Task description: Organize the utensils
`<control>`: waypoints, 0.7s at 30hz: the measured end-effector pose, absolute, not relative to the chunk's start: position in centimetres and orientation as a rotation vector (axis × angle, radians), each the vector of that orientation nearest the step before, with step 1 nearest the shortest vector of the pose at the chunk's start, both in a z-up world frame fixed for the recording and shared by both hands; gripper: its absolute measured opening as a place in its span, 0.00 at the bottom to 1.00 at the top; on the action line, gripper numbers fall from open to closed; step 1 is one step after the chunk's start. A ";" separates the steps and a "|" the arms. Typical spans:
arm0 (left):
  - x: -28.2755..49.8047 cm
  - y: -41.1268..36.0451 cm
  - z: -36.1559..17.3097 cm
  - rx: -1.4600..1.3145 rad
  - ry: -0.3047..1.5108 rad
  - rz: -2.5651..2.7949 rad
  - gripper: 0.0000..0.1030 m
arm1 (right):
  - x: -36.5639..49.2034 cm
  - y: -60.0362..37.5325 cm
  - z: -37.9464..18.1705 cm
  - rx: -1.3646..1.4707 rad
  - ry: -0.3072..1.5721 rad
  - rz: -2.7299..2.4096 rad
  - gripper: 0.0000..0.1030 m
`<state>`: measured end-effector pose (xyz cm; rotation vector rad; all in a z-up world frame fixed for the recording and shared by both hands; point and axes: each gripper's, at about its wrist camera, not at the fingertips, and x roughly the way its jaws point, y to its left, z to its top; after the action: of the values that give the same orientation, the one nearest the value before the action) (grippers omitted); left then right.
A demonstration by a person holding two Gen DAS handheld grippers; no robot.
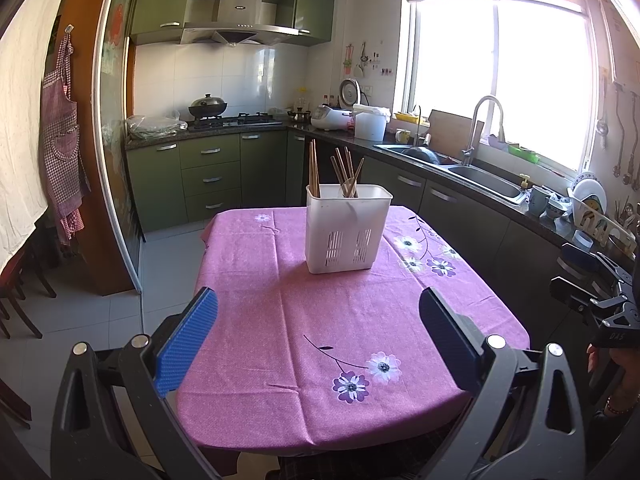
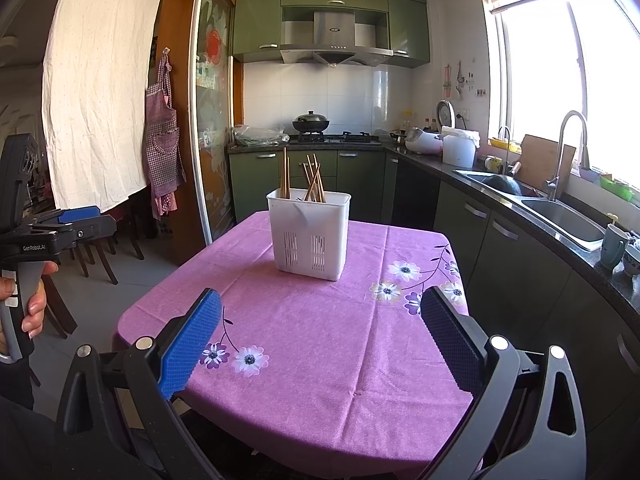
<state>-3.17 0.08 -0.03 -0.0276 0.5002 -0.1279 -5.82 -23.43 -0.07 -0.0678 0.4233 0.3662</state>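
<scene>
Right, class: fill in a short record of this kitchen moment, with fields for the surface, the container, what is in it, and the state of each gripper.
surface: table with pink flowered tablecloth
container: white slotted utensil holder, upright on the far half of the cloth
contents: wooden chopsticks upright at its left end; another loose bunch leaning near the middle
left gripper: jaws wide apart, empty, above the near edge of the table
right gripper: jaws wide apart, empty, short of the holder
loose utensils on cloth: none visible
</scene>
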 end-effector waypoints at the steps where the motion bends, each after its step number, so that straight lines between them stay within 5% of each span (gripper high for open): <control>1: -3.1 0.1 -0.1 -0.027 0.501 -0.129 0.93 | -5.8 -23.4 -0.1 -0.067 0.423 0.367 0.95; 21: -2.8 0.4 0.1 -0.037 0.508 -0.138 0.93 | -5.4 -23.5 -0.6 -0.070 0.435 0.376 0.95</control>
<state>-2.83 0.38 0.06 -0.0373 0.5078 -0.1379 -5.40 -23.51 -0.65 -0.0697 0.4346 0.3758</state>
